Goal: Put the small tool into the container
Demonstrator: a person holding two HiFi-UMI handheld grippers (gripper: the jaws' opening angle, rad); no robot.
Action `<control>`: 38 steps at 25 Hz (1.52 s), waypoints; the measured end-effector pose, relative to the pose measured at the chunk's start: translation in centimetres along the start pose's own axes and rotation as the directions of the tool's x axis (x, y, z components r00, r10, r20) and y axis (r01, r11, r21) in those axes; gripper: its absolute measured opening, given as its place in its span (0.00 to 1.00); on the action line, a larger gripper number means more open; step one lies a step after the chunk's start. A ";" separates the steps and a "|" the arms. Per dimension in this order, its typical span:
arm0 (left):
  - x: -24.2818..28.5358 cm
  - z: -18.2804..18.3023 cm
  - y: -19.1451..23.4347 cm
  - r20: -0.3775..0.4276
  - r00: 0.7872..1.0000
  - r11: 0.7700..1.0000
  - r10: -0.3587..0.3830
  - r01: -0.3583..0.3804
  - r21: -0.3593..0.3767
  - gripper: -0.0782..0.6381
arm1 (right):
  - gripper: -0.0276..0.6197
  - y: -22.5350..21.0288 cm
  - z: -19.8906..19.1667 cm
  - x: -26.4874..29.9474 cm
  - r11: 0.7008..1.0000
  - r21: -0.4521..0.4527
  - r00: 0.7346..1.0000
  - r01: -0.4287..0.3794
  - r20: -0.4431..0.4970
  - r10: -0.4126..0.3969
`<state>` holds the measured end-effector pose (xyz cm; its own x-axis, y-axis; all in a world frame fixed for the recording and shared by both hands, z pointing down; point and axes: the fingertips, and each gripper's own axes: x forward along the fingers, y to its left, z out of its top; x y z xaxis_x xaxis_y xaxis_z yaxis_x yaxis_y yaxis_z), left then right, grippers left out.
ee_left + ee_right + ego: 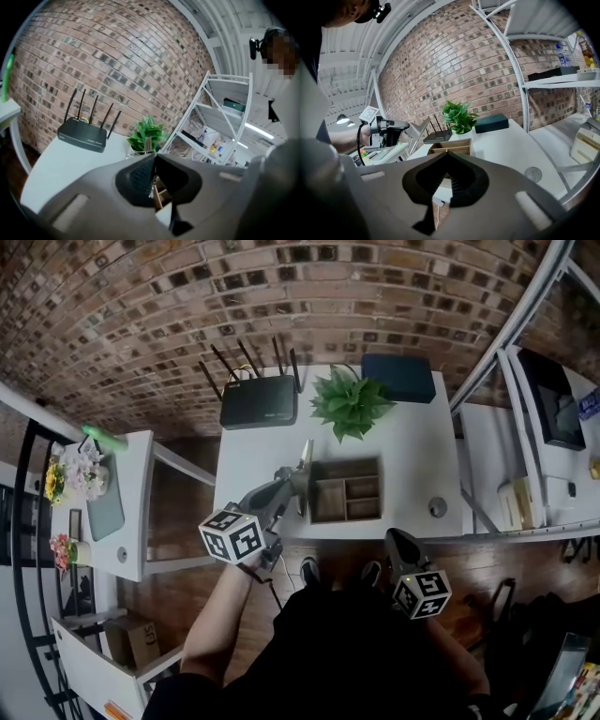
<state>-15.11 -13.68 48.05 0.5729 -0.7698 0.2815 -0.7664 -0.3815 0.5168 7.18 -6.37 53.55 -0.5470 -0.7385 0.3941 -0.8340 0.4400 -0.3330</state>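
Observation:
A wooden container (345,489) with several compartments stands near the front edge of the white table (412,456). My left gripper (298,482) hovers just left of it, shut on the small tool (305,460), a thin grey strip that sticks up past the jaw tips. In the left gripper view the tool (148,143) rises above the closed left gripper (153,158), with the container (160,193) glimpsed below. My right gripper (394,538) is shut and empty at the table's front edge, right of the container. The right gripper (446,154) faces the container (451,148).
At the back of the table stand a black router (259,401), a green potted plant (349,401) and a dark box (398,377). A small round disc (438,507) lies front right. A side table with flowers (80,472) is left, white shelving (548,399) right.

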 end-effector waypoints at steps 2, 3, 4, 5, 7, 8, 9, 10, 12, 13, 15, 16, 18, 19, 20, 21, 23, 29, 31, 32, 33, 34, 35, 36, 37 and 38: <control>0.8 0.1 -1.1 -0.003 1.000 0.999 -0.026 0.026 0.025 0.12 | 0.06 -0.5 0.0 -0.4 1.000 0.006 1.000 0.012 0.001 -0.012; 1.2 0.2 -1.6 -0.003 0.999 0.998 -0.037 0.037 0.042 0.12 | 0.06 -0.7 -0.1 -0.5 1.000 0.010 1.000 0.019 0.001 -0.019; 1.6 0.2 -2.2 -0.004 0.999 0.997 -0.046 0.047 0.063 0.12 | 0.06 -1.0 -0.2 -0.7 1.000 0.015 1.000 0.025 0.002 -0.025; 2.1 0.1 -2.7 -0.005 0.999 0.995 -0.054 0.054 0.088 0.12 | 0.06 -1.2 -0.2 -0.8 0.999 0.018 1.000 0.030 0.003 -0.030; 3.1 -0.2 -3.9 -0.013 0.998 0.987 -0.066 0.067 0.145 0.12 | 0.06 -1.7 -0.4 -1.1 0.999 0.024 0.999 0.040 0.003 -0.040; 3.6 -0.5 -4.5 -0.017 0.997 0.982 -0.074 0.075 0.172 0.12 | 0.06 -1.9 -0.5 -1.3 0.999 0.027 0.999 0.045 0.004 -0.045; 4.0 -0.8 -5.2 -0.021 0.996 0.976 -0.084 0.087 0.198 0.12 | 0.06 -2.1 -0.5 -1.4 0.998 0.030 0.999 0.050 0.006 -0.050; 4.4 -1.1 -5.9 -0.024 0.995 0.970 -0.098 0.100 0.222 0.12 | 0.06 -2.3 -0.4 -1.6 0.998 0.032 0.998 0.054 0.010 -0.055; 5.3 -1.7 -7.3 -0.034 0.991 0.954 -0.130 0.134 0.267 0.12 | 0.06 -2.7 -0.2 -2.0 0.997 0.036 0.998 0.064 0.019 -0.065; 5.7 -2.0 -8.0 -0.042 0.988 0.946 -0.146 0.152 0.287 0.12 | 0.06 -3.0 -0.1 -2.2 0.997 0.038 0.997 0.069 0.026 -0.070; 6.7 -2.6 -9.1 -0.059 0.983 0.930 -0.173 0.183 0.318 0.12 | 0.06 -3.4 0.2 -2.6 0.996 0.049 0.996 0.077 0.046 -0.079; 7.2 -2.9 -9.4 -0.066 0.981 0.924 -0.182 0.194 0.329 0.12 | 0.06 -3.7 0.3 -2.8 0.995 0.057 0.995 0.082 0.052 -0.085; 8.2 -3.3 -9.9 -0.074 0.978 0.917 -0.193 0.206 0.342 0.12 | 0.06 -4.3 0.3 -3.3 0.993 0.061 0.993 0.103 0.055 -0.106; 8.6 -3.4 -10.0 -0.077 0.978 0.914 -0.195 0.209 0.346 0.12 | 0.06 -4.7 0.3 -3.5 0.991 0.061 0.991 0.116 0.055 -0.119; 9.1 -3.6 -10.1 -0.078 0.977 0.912 -0.197 0.212 0.351 0.12 | 0.06 -5.0 0.4 -3.8 0.990 0.064 0.990 0.128 0.057 -0.132; 9.5 -3.7 -10.1 -0.078 0.977 0.910 -0.200 0.214 0.355 0.12 | 0.06 -5.3 0.4 -4.1 0.988 0.070 0.988 0.139 0.059 -0.143; 10.1 -3.8 -10.4 -0.076 0.975 0.903 -0.209 0.222 0.368 0.12 | 0.06 -5.8 0.4 -4.6 0.984 0.082 0.985 0.155 0.062 -0.161; 11.5 -5.7 -11.1 -0.111 0.962 0.844 -0.249 0.271 0.463 0.12 | 0.06 -6.3 0.1 -5.5 0.979 0.122 0.982 0.166 0.073 -0.176; 11.9 -6.6 -11.1 -0.131 0.957 0.829 -0.258 0.289 0.479 0.12 | 0.06 -6.5 -0.1 -5.8 0.976 0.130 0.980 0.174 0.073 -0.185; 12.0 -7.0 -11.1 -0.140 0.955 0.823 -0.261 0.296 0.484 0.12 | 0.06 -6.6 -0.1 -6.0 0.975 0.132 0.979 0.180 0.072 -0.190; 12.2 -7.4 -11.0 -0.149 0.954 0.819 -0.262 0.301 0.488 0.12 | 0.06 -6.7 -0.2 -6.1 0.974 0.133 0.978 0.186 0.072 -0.197; 12.3 -7.7 -11.0 -0.156 0.952 0.816 -0.262 0.305 0.491 0.12 | 0.06 -6.9 -0.3 -6.3 0.972 0.134 0.977 0.192 0.070 -0.202; 12.4 -8.0 -10.9 -0.162 0.952 0.813 -0.261 0.308 0.494 0.12 | 0.06 -6.9 -0.4 -6.4 0.971 0.136 0.976 0.196 0.067 -0.207; 12.5 -8.2 -10.8 -0.167 0.951 0.810 -0.261 0.309 0.498 0.12 | 0.06 -6.9 -0.5 -6.5 0.970 0.139 0.975 0.200 0.065 -0.210; 12.6 -8.3 -10.7 -0.169 0.950 0.807 -0.261 0.311 0.502 0.12 | 0.06 -6.9 -0.5 -6.5 0.969 0.141 0.975 0.202 0.062 -0.213; 12.7 -8.4 -10.7 -0.169 0.950 0.803 -0.263 0.313 0.507 0.12 | 0.06 -6.8 -0.6 -6.6 0.969 0.142 0.975 0.204 0.060 -0.214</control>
<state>2.78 -15.08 52.94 0.7951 -0.5442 0.2679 -0.5836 -0.8066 0.0936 16.43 -4.23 53.70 -0.3502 -0.8452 0.4038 -0.9091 0.2029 -0.3638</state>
